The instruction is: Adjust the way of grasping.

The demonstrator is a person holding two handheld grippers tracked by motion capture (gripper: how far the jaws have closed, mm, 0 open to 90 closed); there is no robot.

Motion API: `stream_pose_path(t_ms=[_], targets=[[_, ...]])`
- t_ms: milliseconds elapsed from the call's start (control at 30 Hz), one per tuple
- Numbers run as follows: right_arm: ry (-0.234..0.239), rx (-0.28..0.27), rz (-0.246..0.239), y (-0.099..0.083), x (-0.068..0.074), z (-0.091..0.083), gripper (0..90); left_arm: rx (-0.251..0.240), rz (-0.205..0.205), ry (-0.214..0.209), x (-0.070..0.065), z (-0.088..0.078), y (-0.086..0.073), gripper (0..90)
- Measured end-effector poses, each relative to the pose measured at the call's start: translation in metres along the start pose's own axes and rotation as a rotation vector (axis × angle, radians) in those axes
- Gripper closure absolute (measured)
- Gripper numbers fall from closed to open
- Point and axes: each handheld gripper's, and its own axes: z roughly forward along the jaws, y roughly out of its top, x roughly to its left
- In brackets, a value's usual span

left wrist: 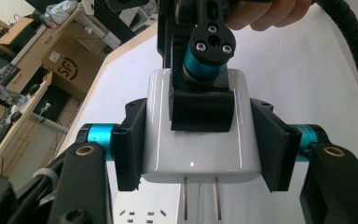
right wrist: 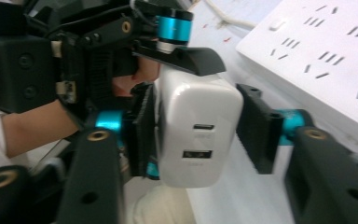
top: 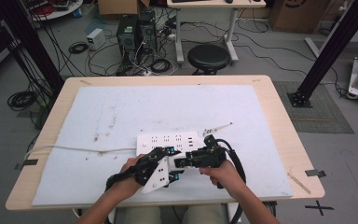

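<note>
A white two-prong charger (left wrist: 196, 140) sits between the pads of my left gripper (left wrist: 200, 149), which is shut on its two sides. Its flat prongs point down toward the white power strip (left wrist: 140, 215). In the right gripper view the charger (right wrist: 196, 116) shows its two USB ports. My right gripper (right wrist: 196, 135) straddles it, the left pad touching and the right pad a small gap away. In the high view both grippers, left (top: 172, 163) and right (top: 181, 162), meet just in front of the power strip (top: 168, 139).
The strip's white cord (top: 74, 149) runs left across the white mat (top: 121, 107). A thin pale strip (top: 216, 127) lies right of the power strip. The table's near edge (top: 168, 205) is close behind the hands. A black stool (top: 208, 57) stands beyond the far edge.
</note>
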Motion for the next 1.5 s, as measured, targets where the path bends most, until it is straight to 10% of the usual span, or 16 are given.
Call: stream_pose_path(t_ms=[233, 467, 867, 1500], targets=[[0.015, 0.004, 0.040, 0.000, 0.000, -0.002, 62.1, -0.014, -0.006, 0.008, -0.001, 0.000, -0.001, 42.3], [-0.128, -0.002, -0.030, -0.001, 0.005, -0.008, 63.6, -0.052, -0.267, -0.059, 0.008, -0.003, -0.021, 28.9], [-0.326, 0.065, -0.178, 0.009, 0.012, -0.030, 63.7, -0.187, -0.621, 0.014, 0.026, -0.044, -0.066, 23.6], [-0.550, 0.193, -0.288, 0.015, 0.024, -0.073, 63.7, -0.156, -0.682, 0.123, 0.033, -0.077, -0.087, 24.4]])
